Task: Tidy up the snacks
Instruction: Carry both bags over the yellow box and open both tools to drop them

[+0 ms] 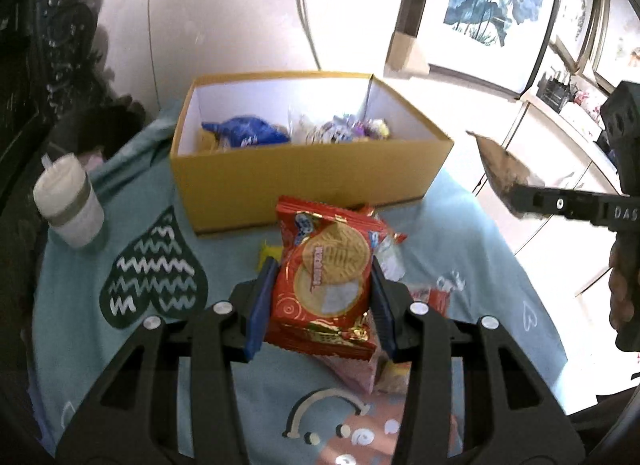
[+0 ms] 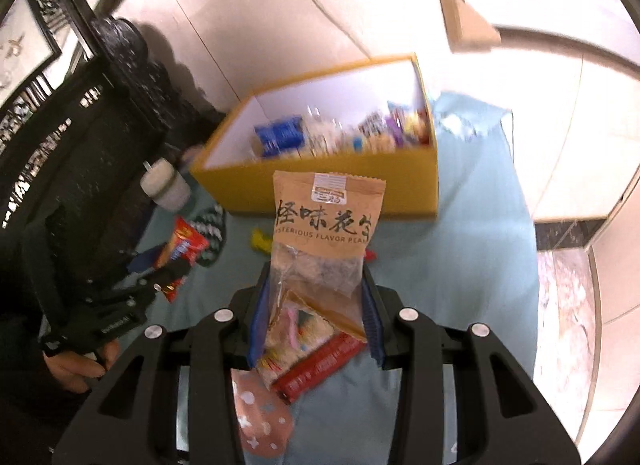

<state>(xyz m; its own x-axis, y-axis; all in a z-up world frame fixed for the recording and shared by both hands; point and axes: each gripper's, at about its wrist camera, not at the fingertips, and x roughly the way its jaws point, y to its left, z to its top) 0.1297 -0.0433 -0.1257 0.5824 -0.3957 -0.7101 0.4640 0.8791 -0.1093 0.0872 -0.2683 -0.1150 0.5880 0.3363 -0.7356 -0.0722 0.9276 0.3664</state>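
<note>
The left gripper (image 1: 322,289) is clamped on a red biscuit packet (image 1: 326,277), pads pressing its two long sides; the packet is held clear of the blue tablecloth (image 1: 480,249). The right gripper (image 2: 316,305) grips a brown peanut bag (image 2: 324,233) by its lower, transparent half, so the printed upper half stands free above the jaws. The yellow box (image 1: 304,177), open-topped and already holding several wrapped snacks, sits just beyond both packets.

Risks:
- The peanut bag is held low on slack film; it may fold over or slide out if the hand tilts.
- The near wall of the yellow box is the first edge on the path; a packet carried too low would strike it and could push the box.
- Both hands approach the same opening; the grippers could collide above it.
- A white lidded cup (image 1: 70,205) stands left of the box, near the left hand's route.

Clearance: the box interior appears roomiest at its near-left corner, though the right wrist view is blurred. Loose snacks remain on the cloth below the grippers
</note>
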